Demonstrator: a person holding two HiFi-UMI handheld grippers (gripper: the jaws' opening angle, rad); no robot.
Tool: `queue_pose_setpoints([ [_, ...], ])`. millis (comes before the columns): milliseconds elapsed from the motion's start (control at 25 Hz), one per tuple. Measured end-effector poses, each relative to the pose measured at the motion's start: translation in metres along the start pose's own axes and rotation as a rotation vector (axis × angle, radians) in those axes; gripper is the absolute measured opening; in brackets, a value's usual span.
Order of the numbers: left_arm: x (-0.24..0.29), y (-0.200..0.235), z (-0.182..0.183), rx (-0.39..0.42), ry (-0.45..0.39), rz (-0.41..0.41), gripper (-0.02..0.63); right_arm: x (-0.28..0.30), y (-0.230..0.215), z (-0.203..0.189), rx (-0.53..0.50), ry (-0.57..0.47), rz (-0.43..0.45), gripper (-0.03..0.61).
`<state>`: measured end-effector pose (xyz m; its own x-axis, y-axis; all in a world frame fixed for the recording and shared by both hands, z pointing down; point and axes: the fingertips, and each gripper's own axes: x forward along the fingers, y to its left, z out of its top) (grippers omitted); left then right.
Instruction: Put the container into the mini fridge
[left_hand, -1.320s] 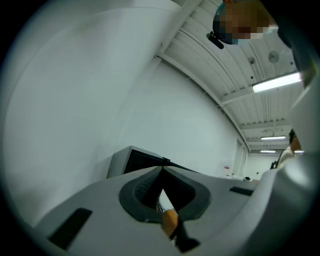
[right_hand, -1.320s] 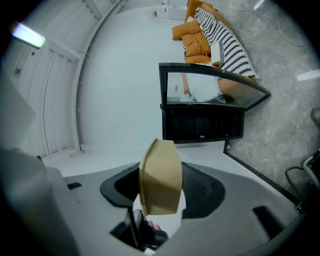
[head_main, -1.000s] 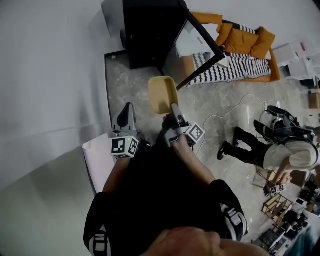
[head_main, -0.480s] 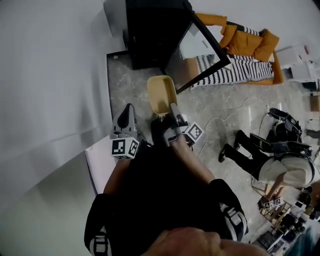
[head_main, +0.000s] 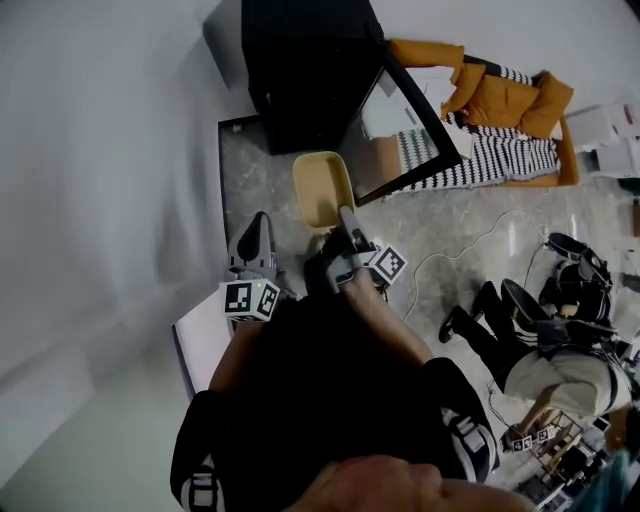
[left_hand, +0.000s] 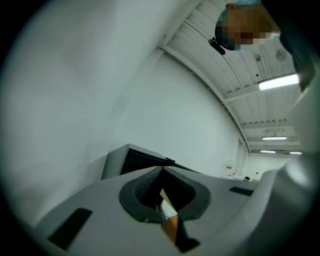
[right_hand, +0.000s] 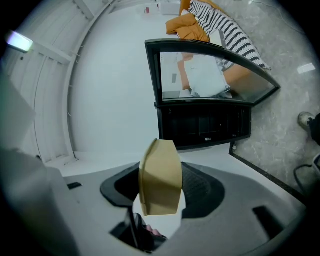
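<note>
Head view: tan rectangular plastic container (head_main: 322, 188) clamped at its near end by right gripper (head_main: 345, 222), above marbled floor (head_main: 250, 170), just short of black mini fridge (head_main: 300, 60) with open glass door (head_main: 405, 135). Right gripper view only: jaws spread wide, pads against container's sides. Left gripper view only: left gripper (left_hand: 162, 169) jaws tip to tip, empty.

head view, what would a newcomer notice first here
The tan container, clamped in the right hand-held gripper, stands out at the centre. Just beyond it sits the black mini fridge, its glass door swung open. An orange sofa glows at top right.
</note>
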<state>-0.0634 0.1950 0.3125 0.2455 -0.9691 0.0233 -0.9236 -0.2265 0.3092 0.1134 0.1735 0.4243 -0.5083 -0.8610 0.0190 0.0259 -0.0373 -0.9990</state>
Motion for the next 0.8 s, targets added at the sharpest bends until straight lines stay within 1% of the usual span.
queue_pose_setpoints([
  [200,0.048,-0.009,-0.01,-0.003,0.003,0.022,0.005,0.032,-0.006,0.036,0.015,0.029,-0.002,0.212],
  [400,0.079,-0.016,-0.015,0.015,-0.001,0.036,0.005,0.058,-0.015,0.068,0.007,0.058,-0.002,0.212],
  [520,0.09,-0.012,-0.013,0.023,0.005,0.047,0.005,0.077,-0.018,0.078,0.005,0.055,0.001,0.212],
  [640,0.108,-0.003,-0.007,0.021,0.014,0.056,0.005,0.1,-0.025,0.086,0.005,0.043,-0.017,0.212],
  [720,0.116,-0.005,-0.002,0.017,0.025,0.073,0.005,0.107,-0.032,0.094,-0.001,0.037,-0.02,0.212],
  [800,0.122,-0.006,-0.003,0.019,0.019,0.073,0.005,0.113,-0.039,0.101,-0.008,0.028,-0.019,0.212],
])
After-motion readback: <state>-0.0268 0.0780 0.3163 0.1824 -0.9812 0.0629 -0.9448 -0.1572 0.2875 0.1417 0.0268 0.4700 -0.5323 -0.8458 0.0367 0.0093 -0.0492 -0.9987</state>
